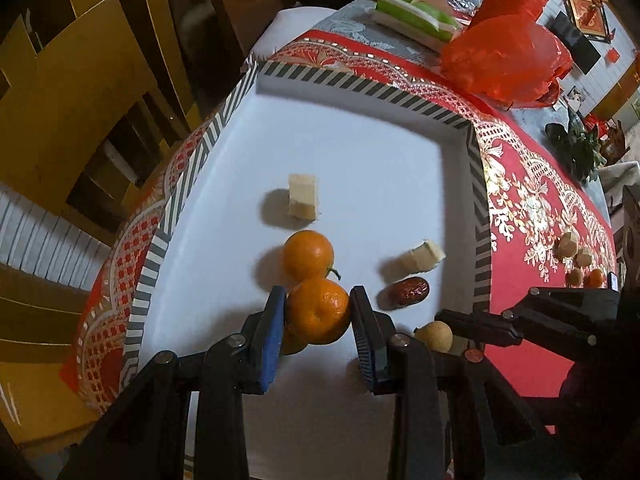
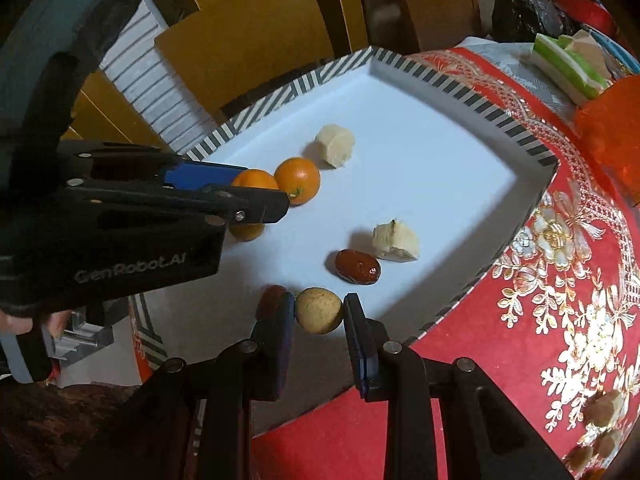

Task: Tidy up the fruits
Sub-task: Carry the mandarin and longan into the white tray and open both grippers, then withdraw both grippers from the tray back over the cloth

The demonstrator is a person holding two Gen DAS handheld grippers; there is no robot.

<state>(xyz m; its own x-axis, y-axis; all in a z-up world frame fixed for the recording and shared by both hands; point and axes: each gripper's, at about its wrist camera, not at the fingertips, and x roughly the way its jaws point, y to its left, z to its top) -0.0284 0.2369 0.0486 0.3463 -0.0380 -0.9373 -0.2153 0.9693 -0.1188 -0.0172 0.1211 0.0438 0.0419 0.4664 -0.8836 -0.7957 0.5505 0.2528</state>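
Fruits lay on a white tray (image 1: 360, 152) with a striped black-and-white rim, set on a red patterned tablecloth (image 1: 532, 200). The tray's far half was bare, offering open room toward its far corner; the near half was crowded. A second mandarin (image 1: 309, 255) sat touching the one held by the left gripper (image 1: 318, 312), and a third orange fruit showed partly beneath the held one. A pale cut chunk (image 1: 303, 202) stood beyond them, another pale piece (image 1: 424, 258) lay near the right rim, and a red date (image 1: 409, 293) rested just beside it.

Left gripper: jaws clamped on a mandarin (image 1: 318, 312), one pad on each side, over the near part of the tray. Right gripper (image 2: 319, 312): jaws closed on a small tan round fruit (image 2: 319, 310), over the tray's near edge; a dark red fruit (image 2: 272, 298) was partly hidden behind its left finger.

Only the left view showed loose small fruits (image 1: 576, 256) on the cloth outside the tray's right rim, plus an orange plastic bag (image 1: 504, 60) farther back. Only the right view showed the person's fingers (image 2: 24, 324) gripping the left tool's handle, and the left tool reaching in from the side. Both grippers pointed steeply downward. Yellow wooden chairs (image 1: 80, 92) stood past the tray's left edge.
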